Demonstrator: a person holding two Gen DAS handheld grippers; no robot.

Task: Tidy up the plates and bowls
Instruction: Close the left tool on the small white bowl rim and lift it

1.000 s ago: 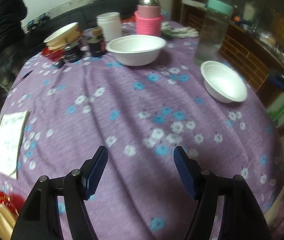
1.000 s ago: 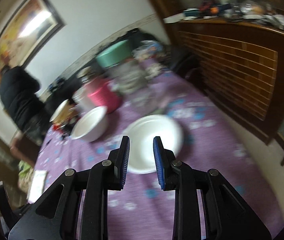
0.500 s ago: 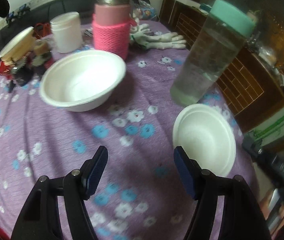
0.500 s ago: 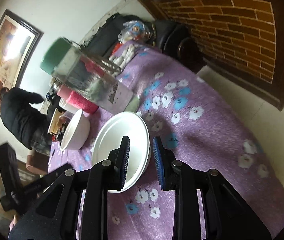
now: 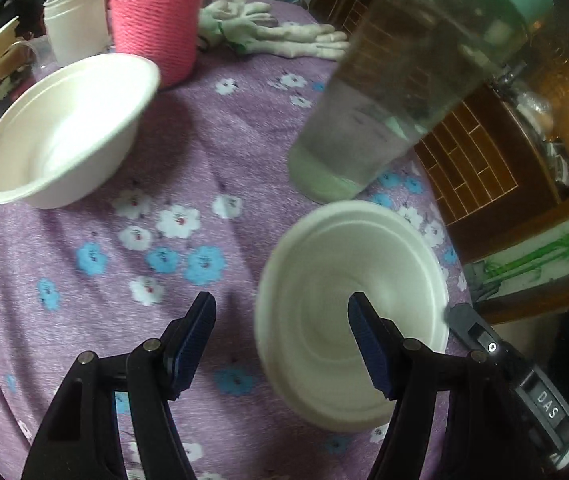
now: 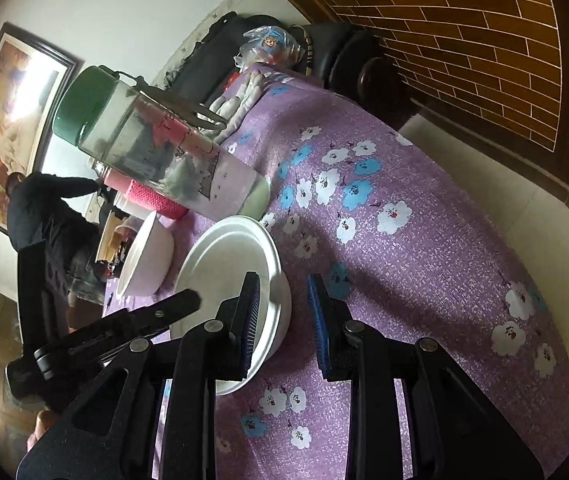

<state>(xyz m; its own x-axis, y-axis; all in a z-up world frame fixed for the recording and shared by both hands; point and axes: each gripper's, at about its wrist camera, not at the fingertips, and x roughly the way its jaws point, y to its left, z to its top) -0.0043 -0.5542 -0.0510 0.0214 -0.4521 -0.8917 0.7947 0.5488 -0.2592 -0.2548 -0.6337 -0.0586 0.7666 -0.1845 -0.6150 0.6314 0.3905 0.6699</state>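
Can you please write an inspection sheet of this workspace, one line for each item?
Surface: purple flowered tablecloth, covering the table.
Job's things: small white bowl near the table edge; large white bowl further back.
Clutter: clear bottle with green lid, pink knitted jar, white tub, white gloves.
Grippers: left gripper open over the small bowl's rim; right gripper open, astride that bowl's rim, not pressing.
Cables: nothing seen.
Surroundings: wooden cabinet, framed picture, a person in dark clothes.

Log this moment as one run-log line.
phase: approach | target: small white bowl | left gripper: open over its near rim | right gripper: open, straddling its rim, not clamped | large white bowl: untouched
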